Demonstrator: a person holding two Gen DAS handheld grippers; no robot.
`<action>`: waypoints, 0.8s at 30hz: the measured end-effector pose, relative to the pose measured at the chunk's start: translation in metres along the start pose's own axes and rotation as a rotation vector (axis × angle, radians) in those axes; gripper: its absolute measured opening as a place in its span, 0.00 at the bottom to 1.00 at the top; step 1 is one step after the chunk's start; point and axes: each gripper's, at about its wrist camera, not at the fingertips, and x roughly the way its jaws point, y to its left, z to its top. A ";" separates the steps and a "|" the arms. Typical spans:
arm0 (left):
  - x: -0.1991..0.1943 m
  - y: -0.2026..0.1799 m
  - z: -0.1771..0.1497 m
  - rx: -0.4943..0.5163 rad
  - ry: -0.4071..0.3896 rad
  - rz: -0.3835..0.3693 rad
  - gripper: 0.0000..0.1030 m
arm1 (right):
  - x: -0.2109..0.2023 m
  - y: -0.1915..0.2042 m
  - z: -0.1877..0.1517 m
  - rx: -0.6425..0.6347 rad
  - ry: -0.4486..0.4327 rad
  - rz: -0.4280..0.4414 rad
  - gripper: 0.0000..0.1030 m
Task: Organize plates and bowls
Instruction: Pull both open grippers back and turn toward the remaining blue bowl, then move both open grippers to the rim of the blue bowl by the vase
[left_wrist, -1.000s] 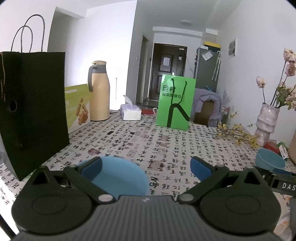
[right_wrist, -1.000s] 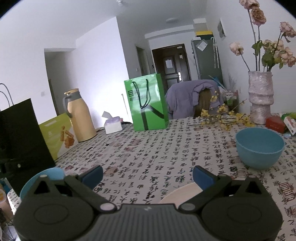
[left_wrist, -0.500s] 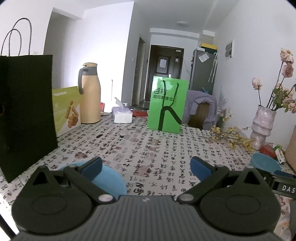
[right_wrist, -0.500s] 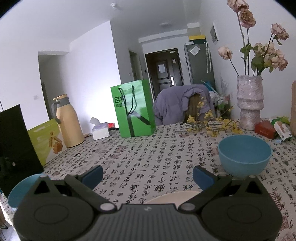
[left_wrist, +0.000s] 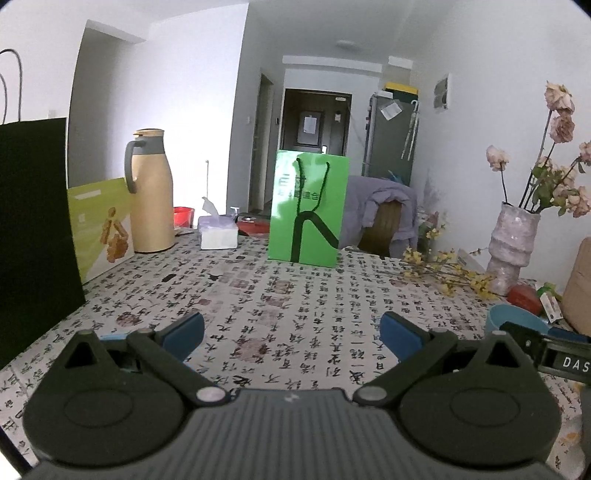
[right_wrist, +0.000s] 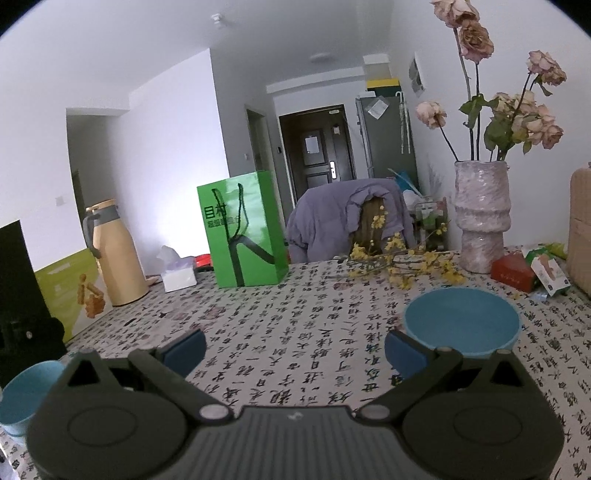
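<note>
Fingers of both grippers stand spread wide with nothing between them, the left gripper (left_wrist: 291, 330) and right gripper (right_wrist: 293, 349) each held low over the near edge of a table (right_wrist: 295, 325) covered in a calligraphy-print cloth. Just beyond the right gripper's right finger sits a blue bowl (right_wrist: 461, 323), upright and empty, toward the table's right side; the left wrist view catches its rim (left_wrist: 515, 319) behind the other gripper's body. A second bowl (right_wrist: 22, 387), paler blue, rests at the near left edge, partly hidden by the right gripper's housing. No plate can be made out in either view. The bowls look rigid and light, with smooth, likely slippery walls and a thin rim; pinching the rim, one finger inside and one outside, appears the surest hold, and if ceramic they would chip when knocked together during stacking. Farther back stand a black bag (left_wrist: 33, 229) at the left edge, a tan flask (left_wrist: 151, 192), a tissue box (left_wrist: 218, 232), a green bag (left_wrist: 306, 210) and, at the far right corner, a vase (right_wrist: 480, 218) of dried roses.
</note>
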 end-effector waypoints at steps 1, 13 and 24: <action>0.002 -0.002 0.001 0.004 0.001 0.000 1.00 | 0.001 -0.002 0.001 0.000 -0.001 -0.003 1.00; 0.026 -0.028 0.008 0.025 0.003 -0.021 1.00 | 0.016 -0.019 0.015 -0.010 -0.023 -0.017 1.00; 0.049 -0.052 0.019 0.049 -0.012 -0.020 1.00 | 0.034 -0.042 0.031 -0.016 -0.033 -0.051 1.00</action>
